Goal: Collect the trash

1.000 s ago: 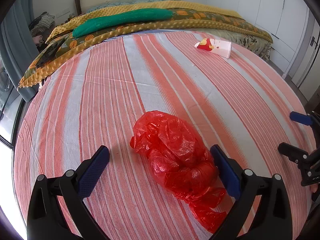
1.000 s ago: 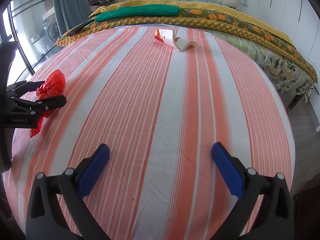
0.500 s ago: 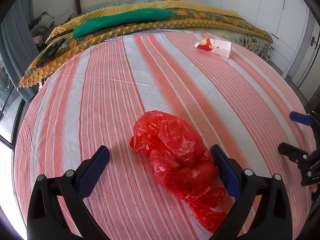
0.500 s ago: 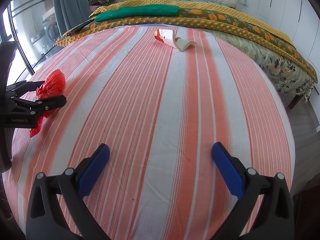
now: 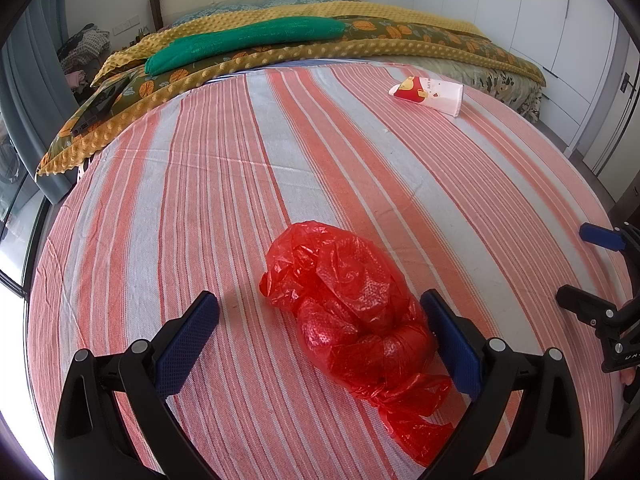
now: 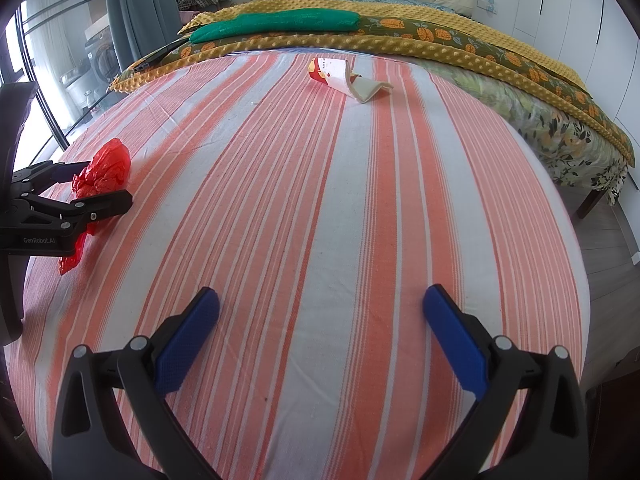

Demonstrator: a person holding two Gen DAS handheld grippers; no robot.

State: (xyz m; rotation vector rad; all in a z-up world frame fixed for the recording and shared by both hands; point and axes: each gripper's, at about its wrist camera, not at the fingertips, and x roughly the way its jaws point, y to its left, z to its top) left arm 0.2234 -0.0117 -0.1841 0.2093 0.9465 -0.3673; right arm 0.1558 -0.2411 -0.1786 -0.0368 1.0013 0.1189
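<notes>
The left gripper (image 5: 318,316) is spread wide, empty, its blue pads on either side of a crumpled red thin-plastic bag (image 5: 352,308) that lies on the striped orange-and-white bedsheet (image 5: 224,184) near its near edge; the right-hand pad sits just beside the bag, the other well clear. The bag looks very light, soft and slick, so it should crush flat; the bunched, knotted middle seems the surest hold, not the loose tail. The right gripper (image 6: 320,316) is likewise open and empty over bare sheet. A squashed red-and-white paper cup (image 6: 344,76) lies far off, near the sheet's far edge beside the yellow dotted blanket (image 6: 360,46).
</notes>
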